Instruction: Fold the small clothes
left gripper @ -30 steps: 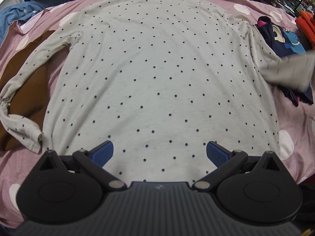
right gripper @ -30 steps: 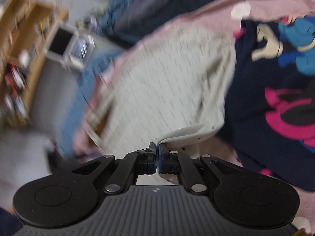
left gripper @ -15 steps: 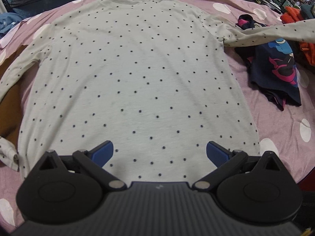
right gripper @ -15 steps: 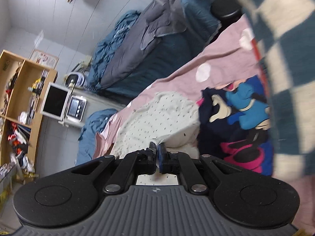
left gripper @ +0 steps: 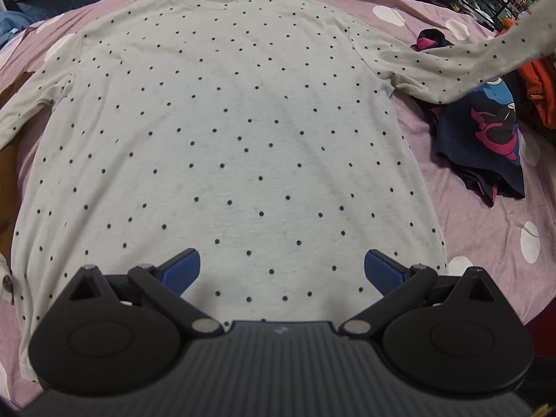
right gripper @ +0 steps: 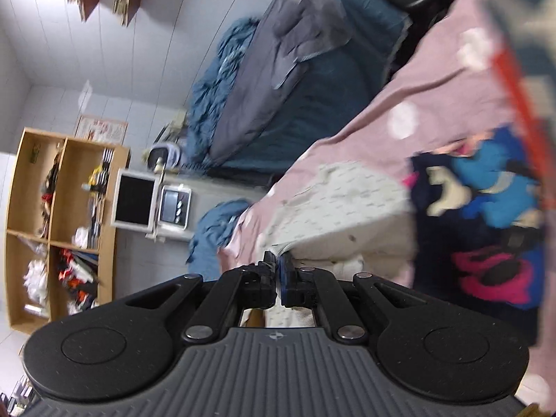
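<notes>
A cream long-sleeved shirt with dark dots (left gripper: 226,132) lies flat on the pink spotted bedspread (left gripper: 486,236), neck at the far side. My left gripper (left gripper: 281,267) is open and empty, hovering over the shirt's near hem. My right gripper (right gripper: 278,264) is shut on the cuff of the shirt's right sleeve (right gripper: 333,239). That sleeve (left gripper: 469,66) is stretched up and out to the right, off the bed. The left sleeve (left gripper: 21,111) runs off the left edge.
A dark navy cartoon-print garment (left gripper: 486,139) lies right of the shirt, with orange clothing (left gripper: 538,87) beyond it. A brown item (left gripper: 8,173) sits at the left edge. The right wrist view shows a blue-grey bed (right gripper: 278,80) and a wooden shelf (right gripper: 59,226).
My right gripper has lifted the right sleeve up and pulled it out straight to the right. My left gripper has shifted slightly right along the hem, still open.
</notes>
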Available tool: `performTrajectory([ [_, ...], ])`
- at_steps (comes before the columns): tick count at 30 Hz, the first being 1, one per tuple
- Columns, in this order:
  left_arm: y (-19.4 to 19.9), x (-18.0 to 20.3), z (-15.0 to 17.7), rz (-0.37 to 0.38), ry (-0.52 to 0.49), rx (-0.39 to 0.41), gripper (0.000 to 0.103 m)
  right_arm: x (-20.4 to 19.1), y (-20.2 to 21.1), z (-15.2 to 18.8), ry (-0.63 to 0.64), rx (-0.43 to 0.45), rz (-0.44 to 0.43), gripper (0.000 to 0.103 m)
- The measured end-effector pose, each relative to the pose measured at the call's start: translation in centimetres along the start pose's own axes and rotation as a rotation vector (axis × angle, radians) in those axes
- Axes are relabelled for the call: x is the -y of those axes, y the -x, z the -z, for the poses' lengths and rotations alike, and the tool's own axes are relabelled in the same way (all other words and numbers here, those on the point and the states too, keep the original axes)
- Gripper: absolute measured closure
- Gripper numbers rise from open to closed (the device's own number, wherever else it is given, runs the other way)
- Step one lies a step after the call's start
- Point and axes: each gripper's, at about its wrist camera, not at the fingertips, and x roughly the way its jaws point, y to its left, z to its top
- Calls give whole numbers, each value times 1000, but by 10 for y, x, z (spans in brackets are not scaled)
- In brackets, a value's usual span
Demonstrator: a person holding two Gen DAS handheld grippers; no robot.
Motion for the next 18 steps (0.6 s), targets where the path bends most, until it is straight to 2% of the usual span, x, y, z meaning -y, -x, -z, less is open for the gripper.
performTrajectory([
  [4, 2, -15, 12, -27, 11, -2, 0, -37, -96, -30, 51, -140, -69, 97],
  [7, 4, -29, 22, -63, 6, -16, 0, -71, -180, -34, 119, -263, -82, 97],
  [8, 5, -34, 26, -76, 4, -20, 0, -82, -213, -29, 143, -326, -87, 97],
  [11, 8, -50, 35, -97, 18, -29, 0, -106, -299, -13, 189, -435, -59, 97],
  [14, 12, -67, 42, -92, 59, -31, 0, -113, -382, 9, 203, -525, -18, 96],
  [18, 16, -87, 48, -89, 111, -30, 0, -104, -454, 32, 171, -579, 46, 95],
])
